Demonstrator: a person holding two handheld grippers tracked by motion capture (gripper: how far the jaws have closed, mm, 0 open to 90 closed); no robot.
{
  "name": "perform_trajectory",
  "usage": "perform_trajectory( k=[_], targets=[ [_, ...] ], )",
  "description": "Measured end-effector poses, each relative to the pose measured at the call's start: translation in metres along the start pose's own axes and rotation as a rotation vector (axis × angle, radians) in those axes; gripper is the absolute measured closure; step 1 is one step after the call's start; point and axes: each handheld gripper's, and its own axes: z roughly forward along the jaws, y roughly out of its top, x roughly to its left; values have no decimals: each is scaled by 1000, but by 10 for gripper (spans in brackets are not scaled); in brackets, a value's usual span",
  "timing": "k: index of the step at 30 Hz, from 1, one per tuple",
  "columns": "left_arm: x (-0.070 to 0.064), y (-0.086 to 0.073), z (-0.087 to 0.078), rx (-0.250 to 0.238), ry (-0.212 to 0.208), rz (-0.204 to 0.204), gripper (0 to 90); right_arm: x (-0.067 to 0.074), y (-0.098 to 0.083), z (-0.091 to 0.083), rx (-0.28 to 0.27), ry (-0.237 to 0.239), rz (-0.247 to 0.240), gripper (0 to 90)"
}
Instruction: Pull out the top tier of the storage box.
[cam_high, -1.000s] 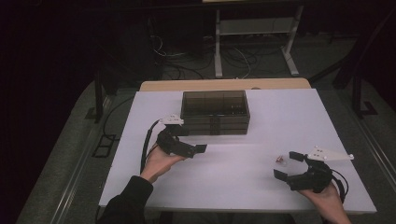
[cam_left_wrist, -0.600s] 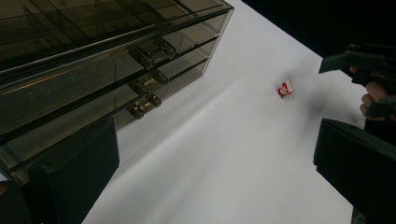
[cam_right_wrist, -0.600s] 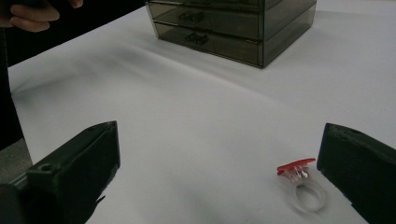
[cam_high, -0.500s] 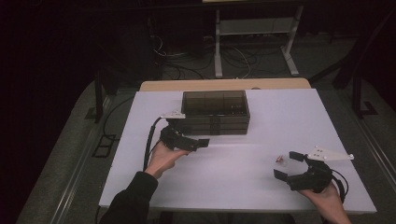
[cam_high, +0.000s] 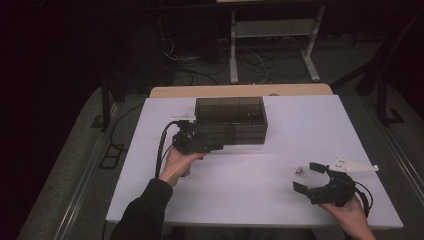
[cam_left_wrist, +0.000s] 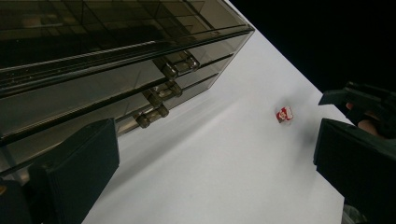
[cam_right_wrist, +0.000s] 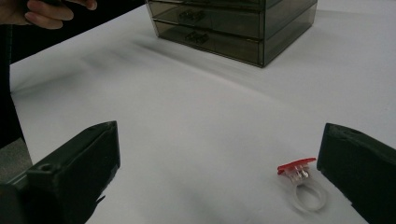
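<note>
One clear ring, red top, between wide right gripper; left gripper wide.

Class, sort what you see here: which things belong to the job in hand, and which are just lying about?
In the job: left gripper, drawer box, right gripper, red-topped ring.
Lying about: wooden board behind the table, white stand, floor cables.

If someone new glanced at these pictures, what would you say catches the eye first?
Probably the smoky, see-through drawer box at the far middle of the white table, with the left tool open right at its front, near the small drawer handles. Next comes the tiny clear ring with a red top, lying on the table near the right tool, whose jaws stand wide open towards it.
</note>
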Motion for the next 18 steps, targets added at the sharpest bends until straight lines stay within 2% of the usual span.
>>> perform_trajectory(
  k=[7, 8, 15, 18],
  targets=[
    [5, 1, 5, -21, -15, -82, 0, 0, 0, 0, 0, 1, 0, 0],
    [6, 2, 7, -32, -20, -106, 0, 0, 0, 0, 0, 1, 0, 0],
    [8, 1, 12, -31, -19, -135, 0, 0, 0, 0, 0, 2, -1, 0],
    [8, 0, 16, -26, -25, -161, 0, 0, 0, 0, 2, 2, -3, 0]
  ],
)
